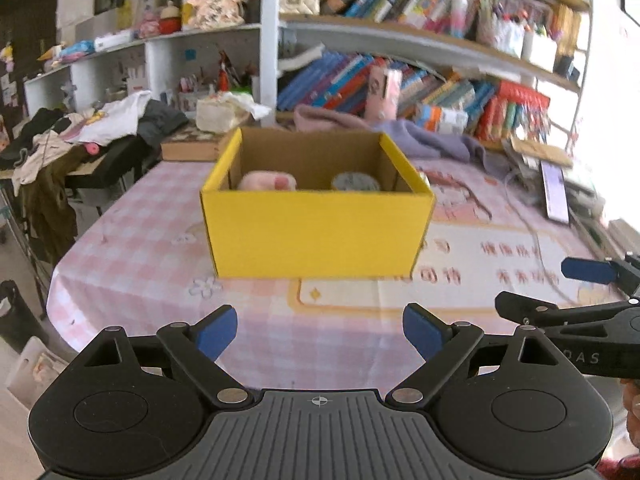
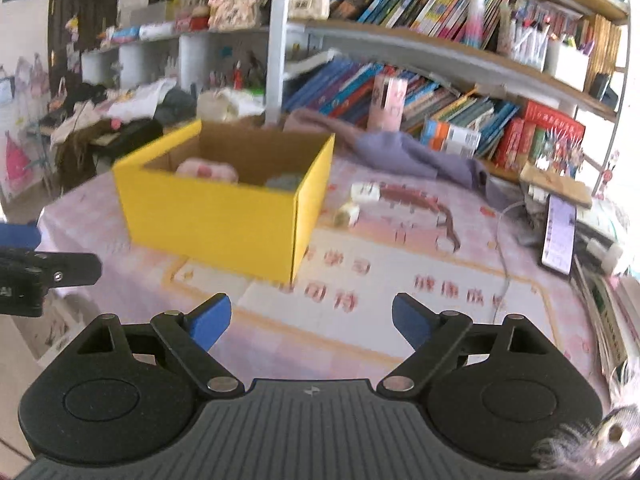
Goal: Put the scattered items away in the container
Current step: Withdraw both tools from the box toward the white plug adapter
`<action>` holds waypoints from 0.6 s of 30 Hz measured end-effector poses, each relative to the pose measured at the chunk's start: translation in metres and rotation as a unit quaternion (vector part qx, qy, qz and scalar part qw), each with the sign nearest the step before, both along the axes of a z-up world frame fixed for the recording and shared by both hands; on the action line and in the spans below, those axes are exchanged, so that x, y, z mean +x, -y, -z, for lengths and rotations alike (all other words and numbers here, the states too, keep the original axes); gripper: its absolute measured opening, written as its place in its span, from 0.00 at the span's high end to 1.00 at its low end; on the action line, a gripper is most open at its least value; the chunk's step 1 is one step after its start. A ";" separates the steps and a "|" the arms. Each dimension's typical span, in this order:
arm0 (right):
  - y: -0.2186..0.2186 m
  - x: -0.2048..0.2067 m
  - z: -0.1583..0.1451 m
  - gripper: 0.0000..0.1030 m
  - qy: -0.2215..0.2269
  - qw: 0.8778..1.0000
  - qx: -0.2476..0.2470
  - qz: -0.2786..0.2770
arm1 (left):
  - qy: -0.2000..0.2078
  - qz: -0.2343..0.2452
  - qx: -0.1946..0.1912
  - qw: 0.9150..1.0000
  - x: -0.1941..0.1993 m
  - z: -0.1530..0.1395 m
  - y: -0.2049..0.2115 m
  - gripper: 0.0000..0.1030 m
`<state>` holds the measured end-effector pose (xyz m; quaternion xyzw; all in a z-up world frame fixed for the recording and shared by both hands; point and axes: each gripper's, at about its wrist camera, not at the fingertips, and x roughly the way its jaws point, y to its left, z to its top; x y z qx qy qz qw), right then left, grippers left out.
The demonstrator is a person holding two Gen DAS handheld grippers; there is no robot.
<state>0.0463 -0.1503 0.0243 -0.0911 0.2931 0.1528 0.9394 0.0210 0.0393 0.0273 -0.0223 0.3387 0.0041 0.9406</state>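
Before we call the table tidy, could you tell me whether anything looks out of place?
Yes. Two small whitish items lie on the tablecloth to the right of the yellow box, outside it, while a pink item and a grey one are inside. Both claws, left and right, are open and empty.

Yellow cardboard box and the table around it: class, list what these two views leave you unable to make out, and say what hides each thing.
- Yellow cardboard box, left wrist view: its front wall hides the lower parts of the pink plush item and the grey round item.
- Two small white items, right wrist view: blurred and too small to identify.
- Right tongs, left wrist view: cut off by the frame edge.
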 end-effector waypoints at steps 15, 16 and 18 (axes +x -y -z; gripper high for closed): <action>0.001 -0.016 0.012 0.10 -0.024 0.998 -0.058 0.006 | -0.035 0.051 0.005 0.998 0.003 0.014 0.023 0.10; 0.003 -0.017 0.012 0.10 -0.025 0.998 -0.062 0.010 | -0.036 0.056 0.006 0.998 0.003 0.014 0.025 0.10; 0.006 -0.018 0.014 0.10 -0.027 0.997 -0.068 0.018 | -0.040 0.065 0.008 0.997 0.003 0.016 0.030 0.10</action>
